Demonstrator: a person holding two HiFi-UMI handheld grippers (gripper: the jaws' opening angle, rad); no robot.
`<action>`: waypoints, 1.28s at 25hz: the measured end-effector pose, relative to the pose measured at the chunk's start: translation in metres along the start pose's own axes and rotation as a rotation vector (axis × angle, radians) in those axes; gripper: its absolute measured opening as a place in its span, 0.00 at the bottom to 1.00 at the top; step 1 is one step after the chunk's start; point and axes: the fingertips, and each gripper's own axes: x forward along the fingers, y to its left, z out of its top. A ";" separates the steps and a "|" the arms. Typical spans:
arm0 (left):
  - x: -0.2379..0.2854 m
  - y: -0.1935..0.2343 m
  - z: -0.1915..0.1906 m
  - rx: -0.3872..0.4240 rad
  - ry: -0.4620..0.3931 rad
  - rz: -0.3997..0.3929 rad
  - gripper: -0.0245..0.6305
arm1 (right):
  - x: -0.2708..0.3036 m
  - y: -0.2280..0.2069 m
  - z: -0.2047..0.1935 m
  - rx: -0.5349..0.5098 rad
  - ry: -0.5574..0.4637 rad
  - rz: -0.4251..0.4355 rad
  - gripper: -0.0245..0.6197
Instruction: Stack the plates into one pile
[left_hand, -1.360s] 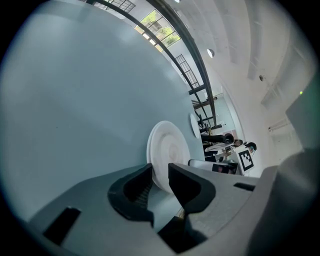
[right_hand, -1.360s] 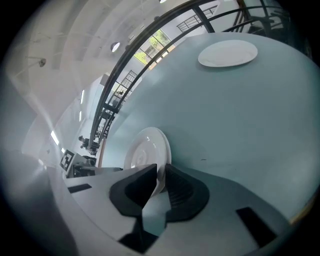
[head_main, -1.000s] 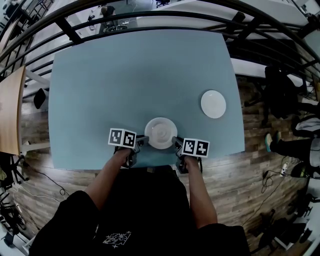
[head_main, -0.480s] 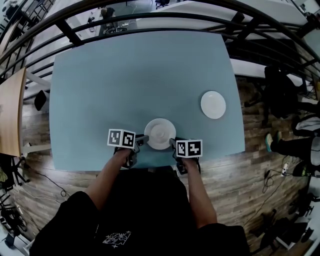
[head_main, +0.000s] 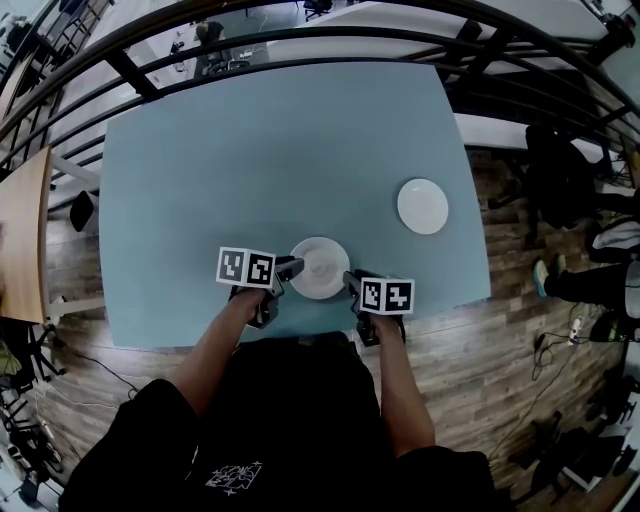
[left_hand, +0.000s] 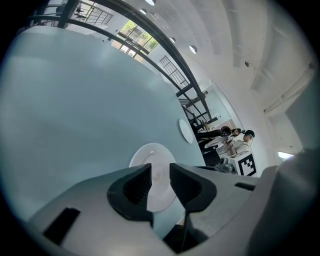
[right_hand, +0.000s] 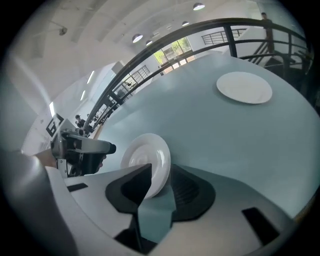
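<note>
Left gripper (head_main: 290, 268) hovers at the nine o'clock rim of a white plate (head_main: 320, 265) near the six o'clock edge of a pale blue table (head_main: 250, 150), jaws slightly apart and gripping nothing. Right gripper (head_main: 349, 280), at the five o'clock rim, has just been opening; the rim sits loose between its jaws. A second plate (head_main: 423, 206) lies well apart at two o'clock.
</note>
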 end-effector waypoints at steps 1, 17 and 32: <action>0.002 -0.003 0.003 0.007 -0.002 -0.001 0.19 | -0.003 -0.003 0.003 0.017 -0.019 0.008 0.22; 0.068 -0.083 0.069 0.089 0.006 -0.102 0.19 | -0.070 -0.095 0.062 0.282 -0.311 0.038 0.20; 0.184 -0.125 0.089 0.004 0.055 -0.171 0.16 | -0.086 -0.197 0.081 0.692 -0.519 0.119 0.20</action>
